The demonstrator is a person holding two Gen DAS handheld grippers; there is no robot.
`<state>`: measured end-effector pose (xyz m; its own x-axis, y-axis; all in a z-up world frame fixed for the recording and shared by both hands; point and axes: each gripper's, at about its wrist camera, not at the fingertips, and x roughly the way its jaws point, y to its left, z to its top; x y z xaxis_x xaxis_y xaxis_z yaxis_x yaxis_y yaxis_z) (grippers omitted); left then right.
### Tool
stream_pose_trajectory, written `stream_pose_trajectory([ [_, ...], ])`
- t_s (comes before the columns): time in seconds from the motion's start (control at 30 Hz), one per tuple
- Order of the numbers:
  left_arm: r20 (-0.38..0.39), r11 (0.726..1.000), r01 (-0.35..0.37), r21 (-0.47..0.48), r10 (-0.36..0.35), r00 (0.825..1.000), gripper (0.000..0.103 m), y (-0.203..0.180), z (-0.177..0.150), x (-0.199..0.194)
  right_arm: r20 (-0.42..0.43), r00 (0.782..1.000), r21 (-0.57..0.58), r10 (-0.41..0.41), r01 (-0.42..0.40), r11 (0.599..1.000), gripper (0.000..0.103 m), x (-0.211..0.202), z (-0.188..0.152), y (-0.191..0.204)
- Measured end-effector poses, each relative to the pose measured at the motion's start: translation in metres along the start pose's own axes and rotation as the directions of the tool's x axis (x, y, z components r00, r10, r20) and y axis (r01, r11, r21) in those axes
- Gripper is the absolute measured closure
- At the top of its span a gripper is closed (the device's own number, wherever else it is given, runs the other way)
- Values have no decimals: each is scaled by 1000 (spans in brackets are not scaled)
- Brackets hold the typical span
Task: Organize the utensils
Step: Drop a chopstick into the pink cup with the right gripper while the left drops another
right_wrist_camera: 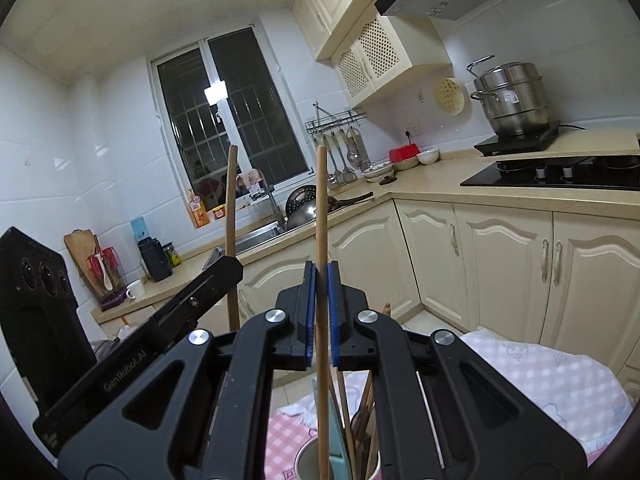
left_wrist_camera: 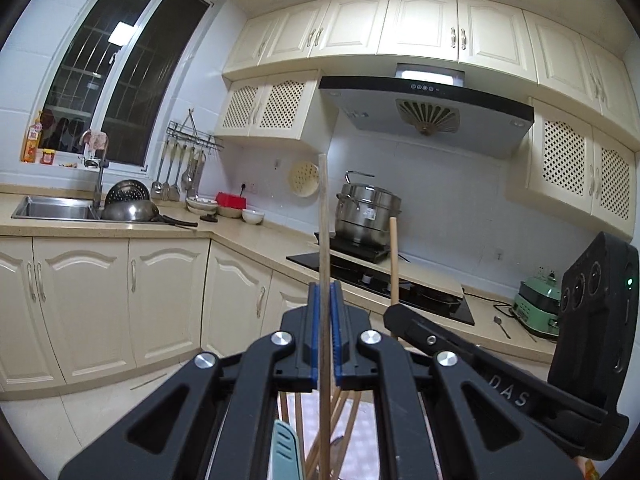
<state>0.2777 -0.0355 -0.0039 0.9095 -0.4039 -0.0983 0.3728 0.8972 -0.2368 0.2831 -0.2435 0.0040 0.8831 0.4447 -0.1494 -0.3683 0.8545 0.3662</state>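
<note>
My left gripper (left_wrist_camera: pixel 325 292) is shut on a wooden chopstick (left_wrist_camera: pixel 323 216) that stands upright between its blue pads. My right gripper (right_wrist_camera: pixel 321 272) is shut on a second wooden chopstick (right_wrist_camera: pixel 321 200), also upright. Each gripper shows in the other's view: the right one (left_wrist_camera: pixel 404 314) with its chopstick (left_wrist_camera: pixel 393 260) just right of my left, the left one (right_wrist_camera: pixel 224 270) with its chopstick (right_wrist_camera: pixel 231 200) just left of my right. Below both sits a utensil holder (right_wrist_camera: pixel 308 458) with several chopsticks (left_wrist_camera: pixel 344 420) and a light blue-green handle (left_wrist_camera: pixel 286 452).
A pink checked cloth (right_wrist_camera: pixel 552 376) covers the surface under the holder. Cream cabinets and a beige counter run around the kitchen, with a sink (left_wrist_camera: pixel 52 206), a steel steamer pot (left_wrist_camera: pixel 366 210), a black hob (left_wrist_camera: pixel 400 284), bowls (left_wrist_camera: pixel 228 208) and a green appliance (left_wrist_camera: pixel 536 306).
</note>
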Motion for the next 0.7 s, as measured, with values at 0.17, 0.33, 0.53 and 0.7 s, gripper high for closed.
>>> stream_pose_trajectory([
  [0.17,13,1000,-19,6,19,1000,98,3,-11,11,3,1000,-12,-28,28,1000,97,13,-10,-3],
  [0.33,-18,999,-38,-12,38,999,98,14,-33,24,-14,998,-19,-54,53,998,97,22,-27,-7],
  [0.53,-50,998,-52,-31,51,997,98,24,-54,31,-38,997,-22,-66,65,998,97,25,-40,-11],
  [0.7,-66,998,-54,-27,52,996,98,26,-64,30,-59,996,-25,-69,68,997,97,27,-44,-12],
])
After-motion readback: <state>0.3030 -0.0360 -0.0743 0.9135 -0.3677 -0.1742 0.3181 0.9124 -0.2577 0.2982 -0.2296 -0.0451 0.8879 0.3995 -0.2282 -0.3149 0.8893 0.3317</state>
